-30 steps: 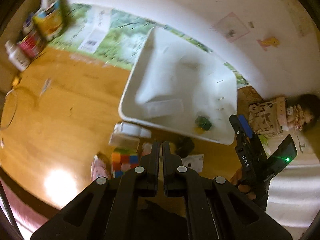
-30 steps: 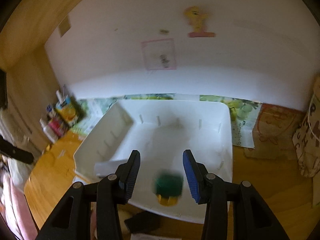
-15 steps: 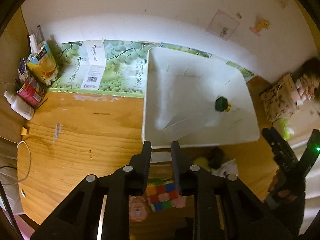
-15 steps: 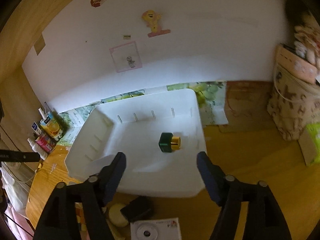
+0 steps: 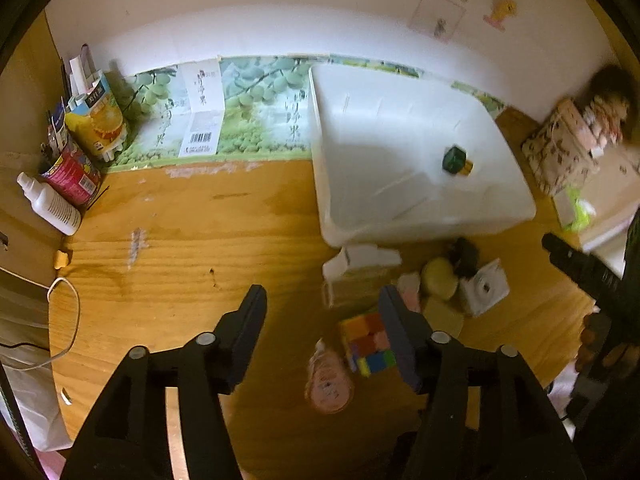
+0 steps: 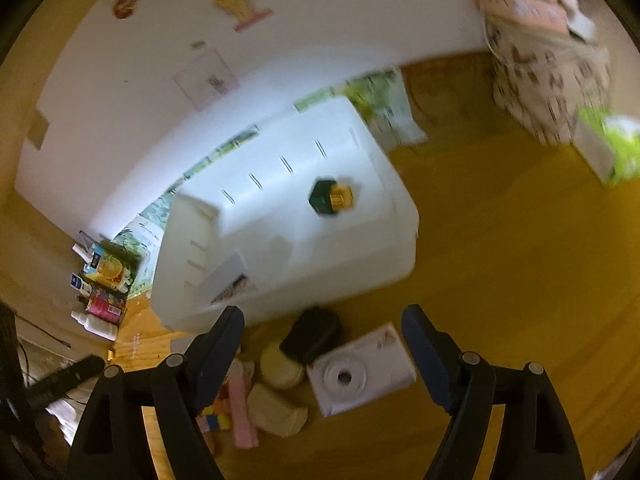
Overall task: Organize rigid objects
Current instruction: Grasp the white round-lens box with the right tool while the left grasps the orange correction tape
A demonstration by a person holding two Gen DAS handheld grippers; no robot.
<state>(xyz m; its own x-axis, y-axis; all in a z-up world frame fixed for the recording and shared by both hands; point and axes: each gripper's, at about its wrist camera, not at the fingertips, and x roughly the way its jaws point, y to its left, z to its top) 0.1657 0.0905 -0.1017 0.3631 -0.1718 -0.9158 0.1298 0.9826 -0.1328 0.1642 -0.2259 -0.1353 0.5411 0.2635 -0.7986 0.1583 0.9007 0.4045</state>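
A white bin (image 5: pixel 516 200) (image 6: pixel 400 216) stands on the wooden table and holds a green bottle with a gold cap (image 5: pixel 457 160) (image 6: pixel 330 197). In front of it lies a pile: a colour cube (image 5: pixel 370 346), a pink round item (image 5: pixel 328 386), a white box (image 5: pixel 360 260), a yellow round item (image 5: pixel 440 283) (image 6: pixel 280 366), a black pouch (image 6: pixel 310 334) and a white camera (image 5: pixel 484 288) (image 6: pixel 360 374). My left gripper (image 5: pixel 324 312) is open above the table beside the cube. My right gripper (image 6: pixel 322 334) is open above the pouch and camera.
A juice carton (image 5: pixel 98 120), a red can (image 5: pixel 74 174) and a white bottle (image 5: pixel 50 204) stand at the far left. A grape-print sheet (image 5: pixel 240 112) lies by the wall. A patterned bag (image 6: pixel 548 68) sits at the right. A white cord (image 5: pixel 64 320) lies at the left edge.
Both grippers have opened wide and pulled back from the bin. The green bottle, which was between the right fingers, now lies in the bin. The left gripper was shut a second ago.
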